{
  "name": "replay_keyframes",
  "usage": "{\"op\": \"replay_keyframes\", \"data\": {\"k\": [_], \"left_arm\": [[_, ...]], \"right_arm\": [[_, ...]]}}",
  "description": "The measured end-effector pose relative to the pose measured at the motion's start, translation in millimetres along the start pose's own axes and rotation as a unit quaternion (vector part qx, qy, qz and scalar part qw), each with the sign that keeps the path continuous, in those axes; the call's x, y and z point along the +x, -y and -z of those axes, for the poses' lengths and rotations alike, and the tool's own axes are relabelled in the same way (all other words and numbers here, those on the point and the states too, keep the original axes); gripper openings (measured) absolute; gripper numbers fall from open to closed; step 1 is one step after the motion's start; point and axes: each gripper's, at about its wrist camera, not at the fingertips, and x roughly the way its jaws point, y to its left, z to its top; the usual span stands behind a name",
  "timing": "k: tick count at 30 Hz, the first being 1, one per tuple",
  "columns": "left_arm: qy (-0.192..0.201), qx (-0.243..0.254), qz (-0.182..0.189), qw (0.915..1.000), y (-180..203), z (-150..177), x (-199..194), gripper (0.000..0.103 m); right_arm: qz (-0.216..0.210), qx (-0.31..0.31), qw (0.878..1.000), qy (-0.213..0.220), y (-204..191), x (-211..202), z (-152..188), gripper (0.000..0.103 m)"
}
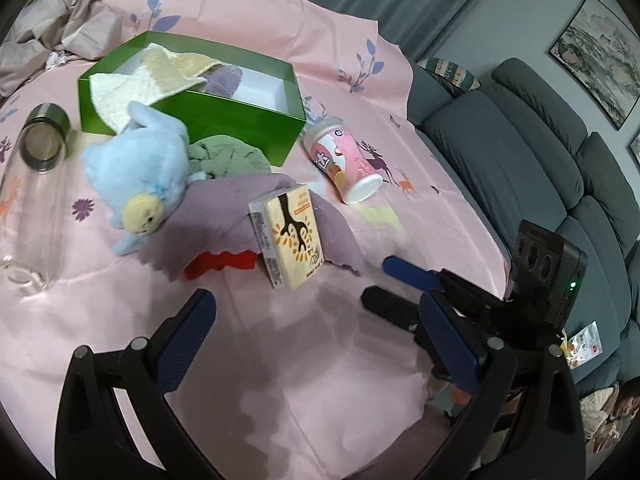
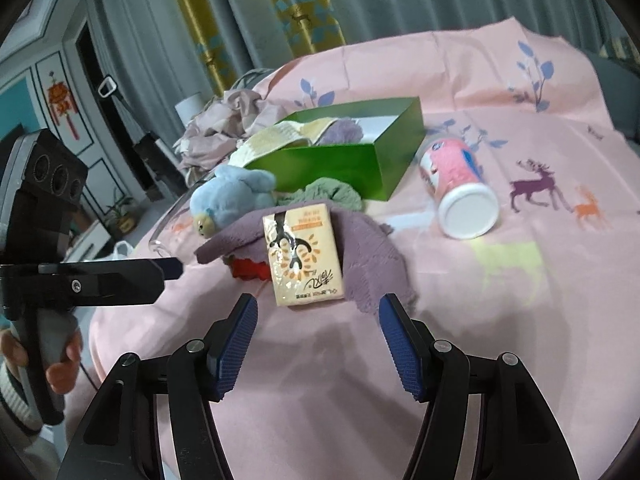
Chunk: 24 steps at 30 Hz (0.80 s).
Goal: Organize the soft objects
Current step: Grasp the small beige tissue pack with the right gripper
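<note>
Soft things lie mid-table on the pink cloth (image 2: 460, 320): a blue plush (image 1: 138, 178) leans on the near left corner of the green box (image 1: 224, 120), with a green rag (image 1: 230, 156) just right of it and a purple towel (image 1: 224, 224) spread nearer. A red cloth (image 1: 220, 264) peeks from under the towel's near edge. A tissue pack (image 2: 302, 254) stands on the towel. Inside the box sit a cream towel (image 1: 156, 76) and a purple cloth (image 1: 222, 80). Right of the box a pink can (image 2: 460, 192) lies on its side; far left lies a glass bottle (image 1: 34, 204). The left gripper (image 1: 320, 340) and right gripper (image 2: 316, 340) hover near the pack, fingers apart, holding nothing.
</note>
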Motion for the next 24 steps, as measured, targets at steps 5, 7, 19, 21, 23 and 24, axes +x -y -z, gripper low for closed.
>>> {"op": "replay_keyframes", "data": {"k": [5,7,19,21,23,24], "left_arm": [[-0.005,0.013,-0.003,0.9999,4,-8,15,0.087],[-0.008,0.012,0.000,0.9999,4,-10,20,0.086],[-0.010,-0.009,-0.011,0.9999,-5,-21,41,0.074],[-0.012,-0.013,-0.014,0.9998,-7,-23,44,0.074],[-0.016,-0.013,-0.015,0.9997,-8,-24,46,0.069],[-0.018,-0.013,-0.015,0.9996,-8,-24,47,0.068]], "right_arm": [[-0.029,-0.008,1.000,-0.002,2,13,-1,0.065],[-0.034,-0.014,0.999,-0.005,2,19,-4,0.065],[-0.074,-0.045,0.996,-0.013,3,37,-22,0.059],[-0.068,-0.057,0.996,-0.021,2,41,-27,0.059],[-0.080,-0.059,0.995,-0.033,2,49,-29,0.059],[-0.086,-0.060,0.994,-0.037,2,52,-30,0.059]]}}
